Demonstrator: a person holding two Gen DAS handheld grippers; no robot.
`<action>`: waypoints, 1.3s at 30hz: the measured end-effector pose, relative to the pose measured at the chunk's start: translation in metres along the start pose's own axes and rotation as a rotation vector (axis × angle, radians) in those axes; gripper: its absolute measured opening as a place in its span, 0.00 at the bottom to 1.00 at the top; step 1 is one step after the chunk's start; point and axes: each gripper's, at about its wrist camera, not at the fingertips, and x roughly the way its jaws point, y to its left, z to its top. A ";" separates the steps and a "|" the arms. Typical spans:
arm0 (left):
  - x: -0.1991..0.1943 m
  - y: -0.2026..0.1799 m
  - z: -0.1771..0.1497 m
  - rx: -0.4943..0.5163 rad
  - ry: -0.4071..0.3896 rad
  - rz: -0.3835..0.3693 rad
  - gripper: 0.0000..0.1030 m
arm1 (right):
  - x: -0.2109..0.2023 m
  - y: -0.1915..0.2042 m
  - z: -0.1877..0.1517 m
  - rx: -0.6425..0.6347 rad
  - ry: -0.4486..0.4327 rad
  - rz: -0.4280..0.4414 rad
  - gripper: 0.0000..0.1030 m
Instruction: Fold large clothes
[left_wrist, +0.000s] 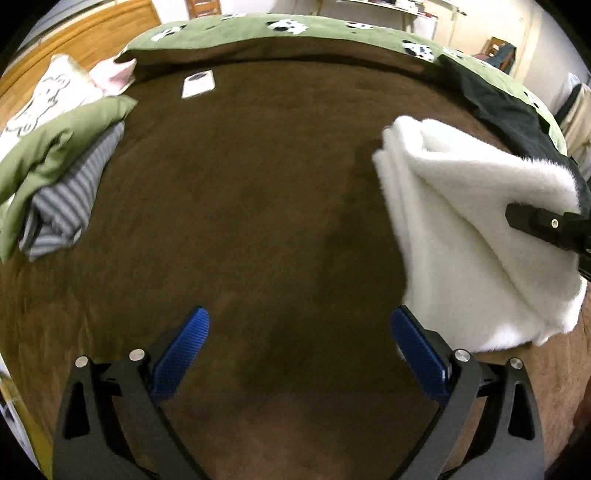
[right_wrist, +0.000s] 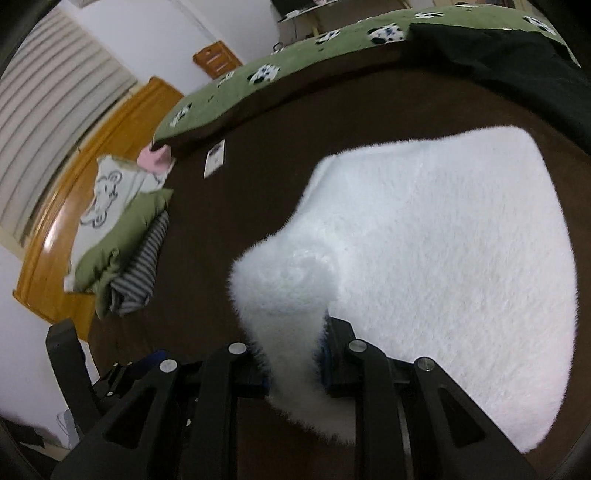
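Across the brown bedspread (left_wrist: 240, 206), your left gripper (left_wrist: 299, 354) hangs with its fingers spread wide on nothing. Wooden headboard (left_wrist: 92, 40) and green patterned quilt (left_wrist: 295, 33) border the bed, folded clothes (left_wrist: 62, 192) stacked at one side. Your right gripper (right_wrist: 295, 363) pinches a fold of the white fluffy garment (right_wrist: 443, 258), the rest draped over the spread.

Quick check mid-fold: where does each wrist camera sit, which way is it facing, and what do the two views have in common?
Left wrist: sits on the left gripper, angled down over the brown blanket; its blue pads stand open and empty, and the right gripper shows at the right edge.
Right wrist: sits on the right gripper, angled down at the white fleece, shut on a fold of it.
Shared: the fleece, blanket, striped garment, green cow-print duvet, black garment.
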 end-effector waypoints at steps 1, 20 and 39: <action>0.000 0.003 -0.001 -0.007 0.005 0.002 0.94 | 0.002 0.003 -0.002 -0.018 0.009 -0.011 0.20; 0.000 0.035 -0.017 -0.074 0.021 0.023 0.94 | 0.057 0.032 -0.046 -0.208 0.166 -0.152 0.21; -0.056 0.023 -0.010 -0.082 -0.135 -0.144 0.94 | -0.027 0.032 0.049 -0.457 0.134 0.071 0.71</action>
